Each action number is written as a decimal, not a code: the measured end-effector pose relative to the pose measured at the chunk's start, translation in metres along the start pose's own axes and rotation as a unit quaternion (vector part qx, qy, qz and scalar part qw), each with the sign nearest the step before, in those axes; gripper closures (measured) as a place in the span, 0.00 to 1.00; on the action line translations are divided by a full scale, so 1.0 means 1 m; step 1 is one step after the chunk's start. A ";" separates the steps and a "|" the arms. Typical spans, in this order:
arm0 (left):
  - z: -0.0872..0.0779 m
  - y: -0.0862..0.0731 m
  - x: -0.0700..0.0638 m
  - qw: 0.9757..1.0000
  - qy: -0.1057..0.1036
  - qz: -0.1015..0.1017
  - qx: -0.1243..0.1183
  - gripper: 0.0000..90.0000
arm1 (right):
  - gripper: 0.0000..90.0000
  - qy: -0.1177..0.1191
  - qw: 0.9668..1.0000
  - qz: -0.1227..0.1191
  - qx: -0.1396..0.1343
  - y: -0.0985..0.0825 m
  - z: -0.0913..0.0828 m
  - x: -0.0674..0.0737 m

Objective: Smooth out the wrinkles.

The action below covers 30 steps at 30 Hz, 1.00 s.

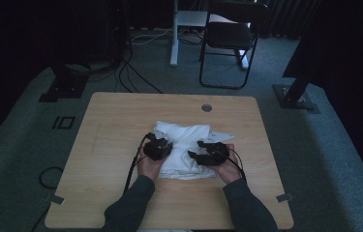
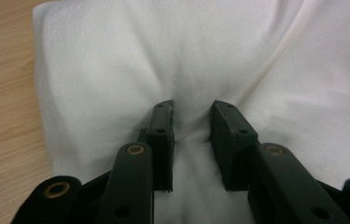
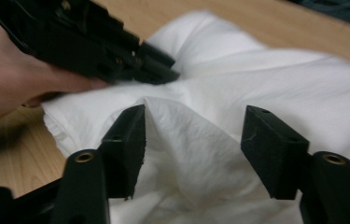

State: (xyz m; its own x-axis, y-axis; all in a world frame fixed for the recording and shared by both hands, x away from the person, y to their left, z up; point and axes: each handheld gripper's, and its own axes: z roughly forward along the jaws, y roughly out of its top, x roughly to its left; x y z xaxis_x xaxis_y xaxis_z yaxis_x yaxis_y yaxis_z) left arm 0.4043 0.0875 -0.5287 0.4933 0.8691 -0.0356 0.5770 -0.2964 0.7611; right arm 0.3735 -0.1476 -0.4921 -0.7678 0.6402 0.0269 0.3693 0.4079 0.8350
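Observation:
A crumpled white cloth [image 1: 185, 137] lies heaped in the middle of the wooden table [image 1: 111, 125]. My left gripper [image 1: 167, 146] sits on the cloth's left side. In the left gripper view its jaws [image 2: 192, 119] stand narrow with a gathered fold of the cloth [image 2: 116, 56] pinched between them. My right gripper [image 1: 194, 155] hovers over the cloth's right side. Its jaws [image 3: 196, 128] stand wide apart over a raised ridge of cloth [image 3: 200, 154], which no pad presses. Farther off in that view are the left gripper [image 3: 161, 70] and the hand holding it.
A round cable hole [image 1: 206, 108] sits near the table's far edge. A black chair [image 1: 230, 36] and a white desk leg [image 1: 173, 34] stand on the carpet behind the table, with cables [image 1: 130, 72] at the back left. Dark stand bases flank the table.

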 end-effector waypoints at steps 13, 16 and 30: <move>-0.001 0.000 0.002 1.000 -0.005 -0.006 -0.002 0.78 | 0.97 -0.021 0.999 0.024 -0.022 -0.034 -0.054 -0.006; -0.001 0.000 0.002 1.000 -0.006 -0.006 -0.002 0.78 | 0.97 -0.021 0.999 0.034 -0.020 -0.052 -0.069 -0.007; -0.003 -0.001 0.002 1.000 -0.013 -0.007 -0.009 0.74 | 0.60 -0.058 0.995 0.070 -0.046 -0.052 -0.081 -0.026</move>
State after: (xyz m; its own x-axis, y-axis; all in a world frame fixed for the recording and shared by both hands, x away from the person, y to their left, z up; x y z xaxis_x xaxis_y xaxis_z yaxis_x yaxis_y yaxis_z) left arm 0.4027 0.0907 -0.5277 0.5018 0.8627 -0.0634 0.5724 -0.2762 0.7721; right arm 0.3316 -0.2385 -0.4919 -0.6448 0.7592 0.0881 0.4155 0.2514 0.8742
